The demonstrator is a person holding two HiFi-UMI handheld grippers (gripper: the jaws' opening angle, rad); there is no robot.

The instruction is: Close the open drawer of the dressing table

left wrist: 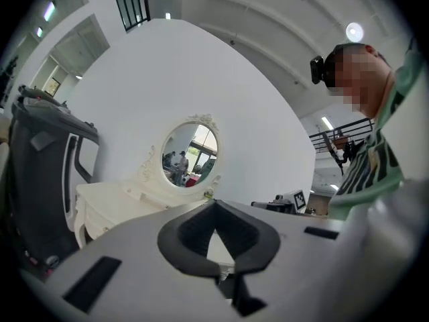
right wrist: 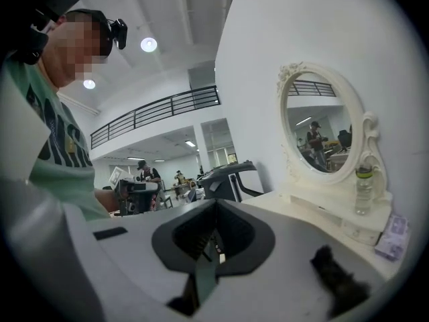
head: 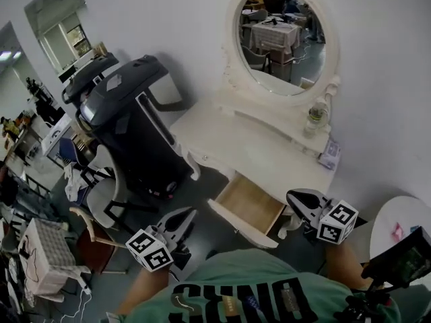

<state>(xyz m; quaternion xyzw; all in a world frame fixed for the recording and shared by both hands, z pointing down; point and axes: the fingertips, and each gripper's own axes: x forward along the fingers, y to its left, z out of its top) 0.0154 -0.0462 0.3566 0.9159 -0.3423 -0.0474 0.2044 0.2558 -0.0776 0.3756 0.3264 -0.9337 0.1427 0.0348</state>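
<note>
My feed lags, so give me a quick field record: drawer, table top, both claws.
drawer: open, looks empty
table: bottle and packet at the right end, below the mirror
left claw: shut, empty, short of the drawer front
right claw: shut, empty, by the drawer's right corner; contact unclear

round table (head: 385, 219) cut off, packet (head: 330, 155) print unreadable

Green T-shirt (head: 259, 278), black lettering; grey left hand-held gripper (head: 187, 214) and right hand-held gripper (head: 294, 197) bear marker cubes (head: 149, 249).
</note>
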